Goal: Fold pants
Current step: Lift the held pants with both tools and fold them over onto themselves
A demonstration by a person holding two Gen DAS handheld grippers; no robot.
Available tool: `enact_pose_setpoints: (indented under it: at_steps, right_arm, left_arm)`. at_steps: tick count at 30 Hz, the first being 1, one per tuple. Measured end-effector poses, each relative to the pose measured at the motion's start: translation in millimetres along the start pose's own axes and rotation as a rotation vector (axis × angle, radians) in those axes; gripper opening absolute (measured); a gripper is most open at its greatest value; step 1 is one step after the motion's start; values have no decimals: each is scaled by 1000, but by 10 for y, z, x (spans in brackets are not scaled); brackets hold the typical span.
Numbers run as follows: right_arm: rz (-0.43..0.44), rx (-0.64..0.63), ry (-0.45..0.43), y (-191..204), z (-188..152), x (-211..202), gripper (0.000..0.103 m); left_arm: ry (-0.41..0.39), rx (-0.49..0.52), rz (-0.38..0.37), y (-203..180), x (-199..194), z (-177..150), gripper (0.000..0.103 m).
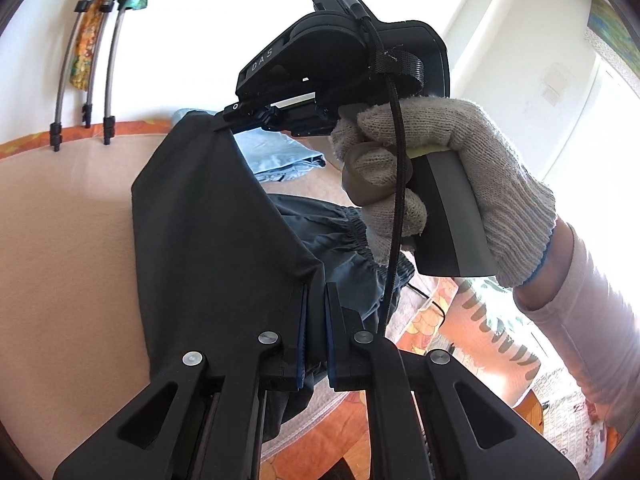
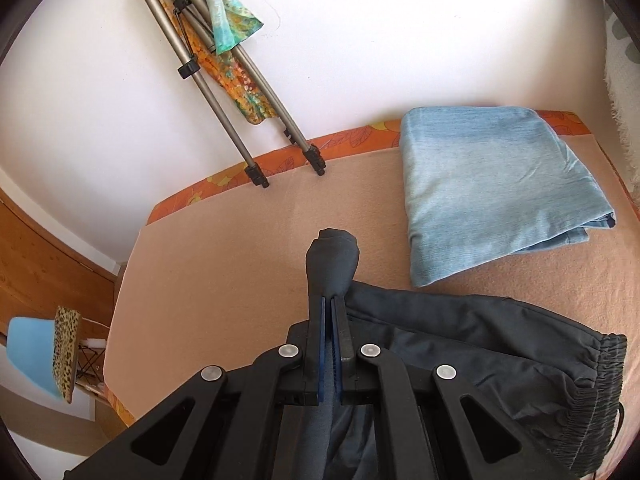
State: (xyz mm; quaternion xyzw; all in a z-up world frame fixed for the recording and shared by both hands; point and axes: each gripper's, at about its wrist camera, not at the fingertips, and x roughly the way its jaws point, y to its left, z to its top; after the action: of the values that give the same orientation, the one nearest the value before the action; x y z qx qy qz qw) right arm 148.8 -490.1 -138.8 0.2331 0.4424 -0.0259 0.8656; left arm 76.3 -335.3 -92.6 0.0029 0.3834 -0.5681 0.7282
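Dark navy pants (image 1: 208,220) hang stretched between my two grippers above the bed. At the bottom of the left wrist view, my left gripper (image 1: 316,292) is shut on one corner of the fabric. My right gripper (image 1: 224,122), held by a gloved hand (image 1: 460,168), pinches the far corner. In the right wrist view the right gripper (image 2: 333,308) is shut on a bunched tip of the pants (image 2: 480,352), and the cloth pokes out past the fingers. The elastic waistband (image 2: 600,392) lies on the bed at the lower right.
Folded light-blue jeans (image 2: 492,200) lie at the far right of the peach bed cover (image 2: 240,240). Tripod legs (image 2: 224,112) with a colourful scarf lean on the white wall behind. A blue chair (image 2: 32,352) stands off the bed's left edge.
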Motion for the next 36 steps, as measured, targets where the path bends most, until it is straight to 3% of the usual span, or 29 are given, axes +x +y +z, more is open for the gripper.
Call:
enact_pose_setpoints:
  at_steps: [10,21,27,33,36]
  right_arm:
    - [-67,104,-62,-1149,-92,-662,0]
    - [-139,217,-75,-2210,-277,-903,0]
    - [-177,255,-57,-2575,-315,-795,0]
    - [-182,261,-37,-2708,-396,-655,1]
    - [-195,249,-53,-2706,-418,-702,11]
  left_arm:
    - [67,72,-131,-712,750,136,6]
    - [141,108,-200,-1150,1492,175,6]
    - [175,106,-210,-1192,1796,201,6]
    - [202,128,-189,-1155,1837,149,6]
    - [213,129,-184,-1163,1797,220,10]
